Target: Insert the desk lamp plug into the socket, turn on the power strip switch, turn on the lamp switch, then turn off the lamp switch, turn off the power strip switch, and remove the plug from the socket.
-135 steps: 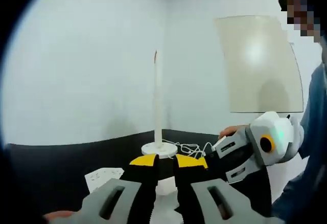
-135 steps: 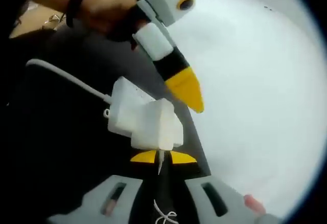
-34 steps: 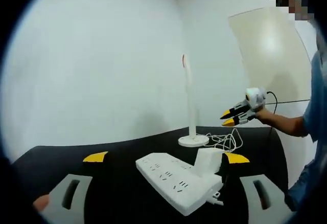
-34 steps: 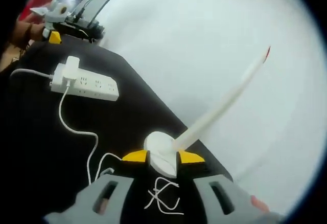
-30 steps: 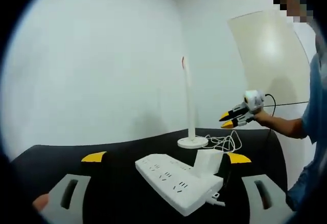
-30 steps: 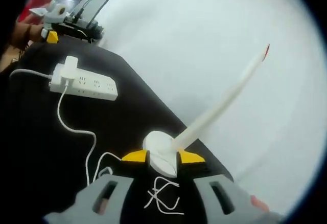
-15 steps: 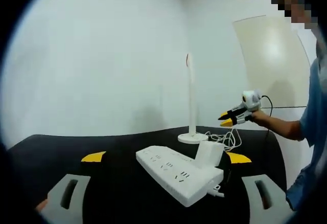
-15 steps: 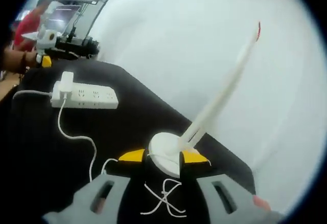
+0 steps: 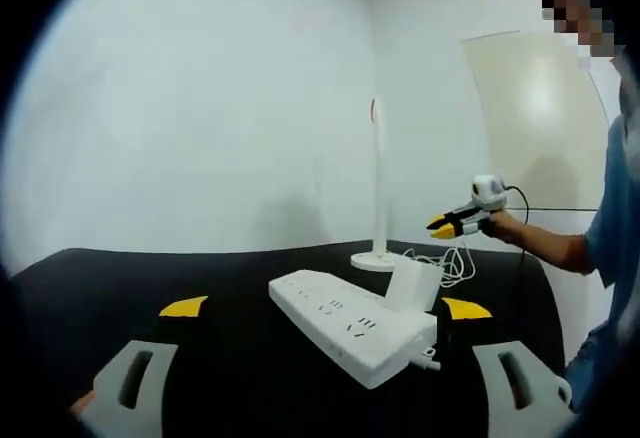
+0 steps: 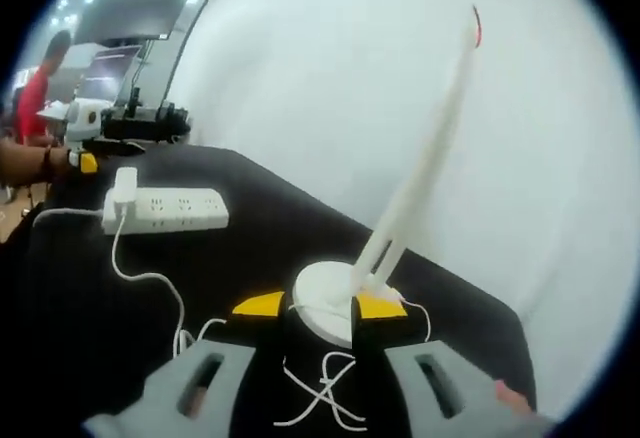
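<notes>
Since the plug (image 9: 412,284) went into the power strip (image 9: 352,324), both tools have drawn back. On the black desk (image 10: 250,228), the right tool (image 10: 315,306), narrowly parted and empty, straddles the lamp (image 10: 330,308) base; it should press down squarely. The left tool (image 9: 325,308) hangs spread wide

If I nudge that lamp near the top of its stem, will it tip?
Probably, somewhat. The lamp is a tall, thin stem on a small round base, so a high push would likely rock it. A push at the base should just slide it. Its cord looks slack and shouldn't hold it back.
</notes>
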A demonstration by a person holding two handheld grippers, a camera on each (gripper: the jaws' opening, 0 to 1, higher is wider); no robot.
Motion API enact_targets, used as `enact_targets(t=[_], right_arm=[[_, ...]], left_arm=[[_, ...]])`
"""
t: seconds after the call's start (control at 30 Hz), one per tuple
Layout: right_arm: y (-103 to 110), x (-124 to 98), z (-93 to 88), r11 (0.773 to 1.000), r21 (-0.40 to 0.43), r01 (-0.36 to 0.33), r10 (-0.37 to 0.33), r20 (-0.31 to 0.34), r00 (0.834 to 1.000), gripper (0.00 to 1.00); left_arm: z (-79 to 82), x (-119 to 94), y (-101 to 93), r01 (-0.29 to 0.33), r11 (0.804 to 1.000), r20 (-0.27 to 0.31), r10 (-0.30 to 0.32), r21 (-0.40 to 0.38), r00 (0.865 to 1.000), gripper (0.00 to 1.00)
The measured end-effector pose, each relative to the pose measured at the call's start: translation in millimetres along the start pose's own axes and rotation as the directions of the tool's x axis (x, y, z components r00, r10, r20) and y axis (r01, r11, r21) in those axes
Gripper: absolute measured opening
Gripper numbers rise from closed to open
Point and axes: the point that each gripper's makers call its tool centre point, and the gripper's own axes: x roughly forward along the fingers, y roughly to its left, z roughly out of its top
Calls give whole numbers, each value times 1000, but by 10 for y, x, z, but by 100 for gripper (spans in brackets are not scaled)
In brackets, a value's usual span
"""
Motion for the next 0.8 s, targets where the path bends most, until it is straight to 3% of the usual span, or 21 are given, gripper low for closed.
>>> enact_targets(t=[0.57,0.8], right_arm=[[-206,-9,-29,990,135,-43,35,62,997,27],[-265,5,-72,974,212,-75,56,97,994,27]], left_arm=[[-38,-32,135,-1,999,0,1,-45,1000,86],[-54,-36,184,-1,998,-8,0,-65,1000,85]])
